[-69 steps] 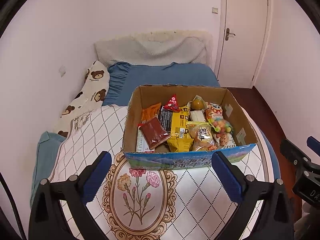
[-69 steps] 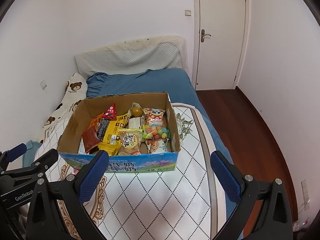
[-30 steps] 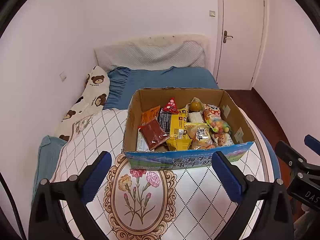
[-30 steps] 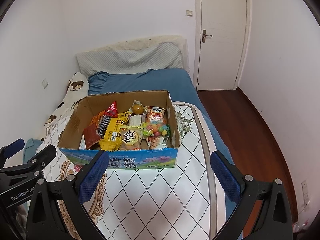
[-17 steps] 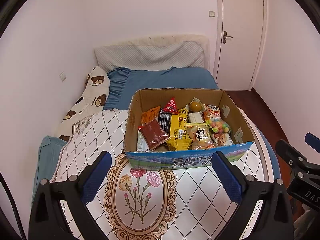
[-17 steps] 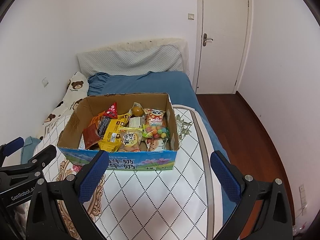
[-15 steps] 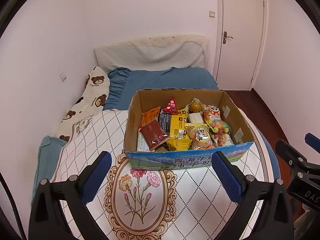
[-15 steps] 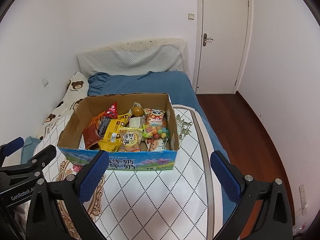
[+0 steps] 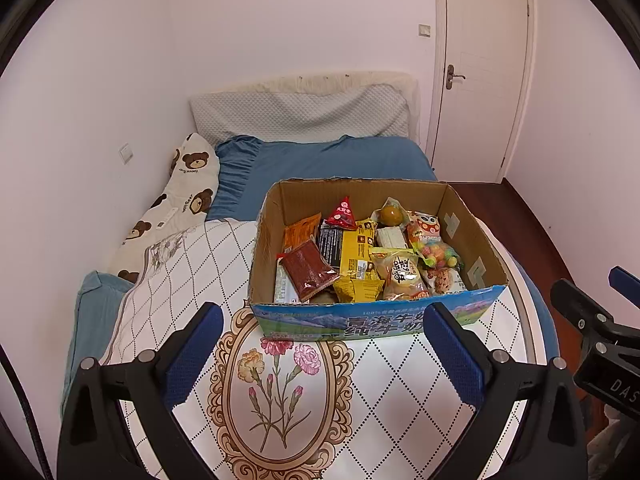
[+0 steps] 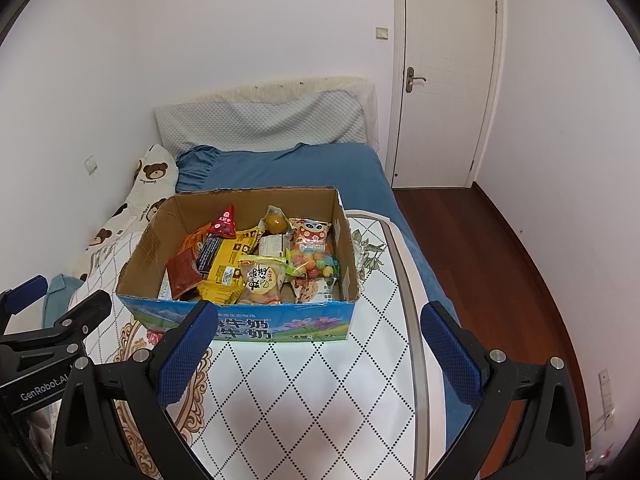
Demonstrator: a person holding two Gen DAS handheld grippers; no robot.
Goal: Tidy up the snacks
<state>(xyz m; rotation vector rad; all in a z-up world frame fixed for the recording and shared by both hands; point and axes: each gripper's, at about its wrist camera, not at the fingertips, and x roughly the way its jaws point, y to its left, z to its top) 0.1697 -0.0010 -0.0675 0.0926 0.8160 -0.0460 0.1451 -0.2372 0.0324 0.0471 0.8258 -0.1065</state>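
You have even, soft indoor light in both wrist views, with no hard shadows; only a faint shade sits under the cardboard box (image 9: 376,320). The glossy tablecloth (image 10: 320,392) shows mild sheen. Focus is sharp throughout. Fisheye bending curves the door (image 10: 444,76) and walls, and dark vignetting fills your corners

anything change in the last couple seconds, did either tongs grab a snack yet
No grab. Both views tilted slightly, so the snack-filled cardboard box sits a little lower in frame. The left tongs and right tongs stayed open and empty, short of the box. The snacks lie as before on the white quilted cloth.
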